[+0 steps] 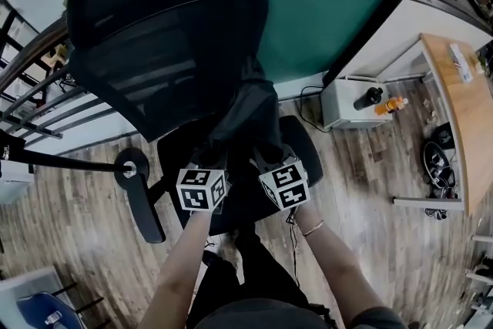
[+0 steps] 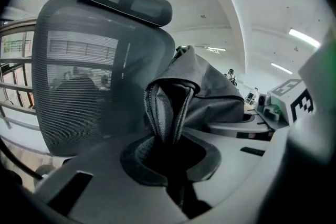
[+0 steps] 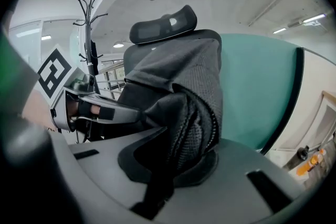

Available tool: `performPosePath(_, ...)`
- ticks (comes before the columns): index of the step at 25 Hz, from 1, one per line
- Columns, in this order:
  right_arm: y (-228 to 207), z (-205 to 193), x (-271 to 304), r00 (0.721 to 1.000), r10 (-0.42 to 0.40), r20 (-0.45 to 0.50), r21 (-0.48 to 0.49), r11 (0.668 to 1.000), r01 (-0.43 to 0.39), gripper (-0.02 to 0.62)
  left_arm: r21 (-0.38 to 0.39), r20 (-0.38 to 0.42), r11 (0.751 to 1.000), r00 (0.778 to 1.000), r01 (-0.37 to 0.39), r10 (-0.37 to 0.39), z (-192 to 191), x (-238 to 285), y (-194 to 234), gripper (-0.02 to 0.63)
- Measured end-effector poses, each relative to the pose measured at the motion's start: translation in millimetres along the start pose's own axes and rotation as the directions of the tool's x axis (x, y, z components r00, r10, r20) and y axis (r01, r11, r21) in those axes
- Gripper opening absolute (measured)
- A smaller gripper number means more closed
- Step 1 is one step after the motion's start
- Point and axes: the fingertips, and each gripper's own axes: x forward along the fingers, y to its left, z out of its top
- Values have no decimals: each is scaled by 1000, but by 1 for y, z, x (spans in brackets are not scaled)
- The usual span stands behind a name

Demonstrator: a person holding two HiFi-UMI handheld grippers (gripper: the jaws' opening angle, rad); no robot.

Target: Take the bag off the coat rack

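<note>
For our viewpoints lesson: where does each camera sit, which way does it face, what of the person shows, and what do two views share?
Head view: on the head, facing steeply down at chair, bag; forearms, left gripper, right gripper show.
Left gripper view: on that gripper, along jaws shut on the bag, toward the chair.
Right gripper view: likewise, toward chair and coat rack; left gripper shows.
Shared: bag, chair.

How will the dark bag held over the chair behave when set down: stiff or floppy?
Likely floppy: the bag creases and bunches where the left hand-held gripper and right hand-held gripper pinch it. Probably light: two pinches of fabric seem to carry it. It may slump on the chair seat rather than stand.
</note>
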Motion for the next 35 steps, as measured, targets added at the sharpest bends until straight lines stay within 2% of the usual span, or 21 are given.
performPosePath(28, -3, -2, 75, 993, 92, -69, 0, 996, -93, 31, -98, -74, 989, 992, -113, 105, -17, 41, 70, 72)
performPosePath(35, -3, -4, 87, 991, 97, -87, 2, 995, -97, 49, -98, -96, 986, 988, -133, 124, -22, 47, 81, 83)
